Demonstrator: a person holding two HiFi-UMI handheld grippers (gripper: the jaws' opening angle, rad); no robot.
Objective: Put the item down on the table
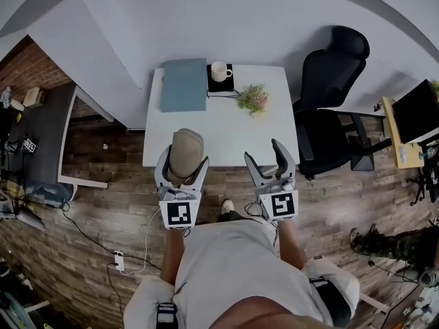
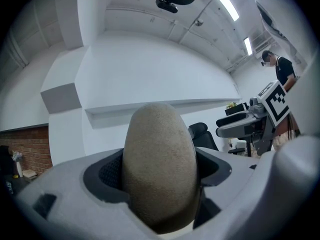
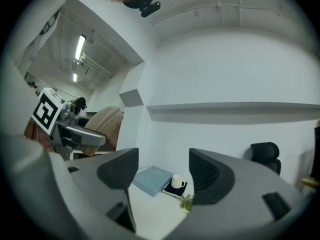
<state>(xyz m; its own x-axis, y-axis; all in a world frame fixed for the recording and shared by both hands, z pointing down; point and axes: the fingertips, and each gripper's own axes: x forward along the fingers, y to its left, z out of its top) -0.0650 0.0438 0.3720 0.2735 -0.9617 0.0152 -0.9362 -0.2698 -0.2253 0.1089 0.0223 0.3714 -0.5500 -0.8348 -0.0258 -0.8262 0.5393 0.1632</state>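
**Asker:** Where is the item?

**Me:** The tan cap [image 1: 186, 149] is in my left gripper [image 1: 184, 166]; both jaws press its sides, and in the left gripper view it fills the gap between them, standing upright; from the head view it hangs over the near edge of the table [image 1: 219, 132], toward the near left corner; it is not set down.

**Asker:** And your other hand?

**Me:** My right gripper [image 1: 265, 157] holds nothing; its jaws stand apart with only the tabletop showing between them; it hovers over the near edge too, toward the near right corner, well apart from the left one.

**Asker:** What lies on the table?

**Me:** A blue-grey book [image 1: 184, 84] at the far left corner; just beside it a white mug [image 1: 220, 70] on a black pad [image 1: 221, 85]; a sprig of flowers [image 1: 253, 99] near those; a black office chair [image 1: 329, 94] stands off the right edge.
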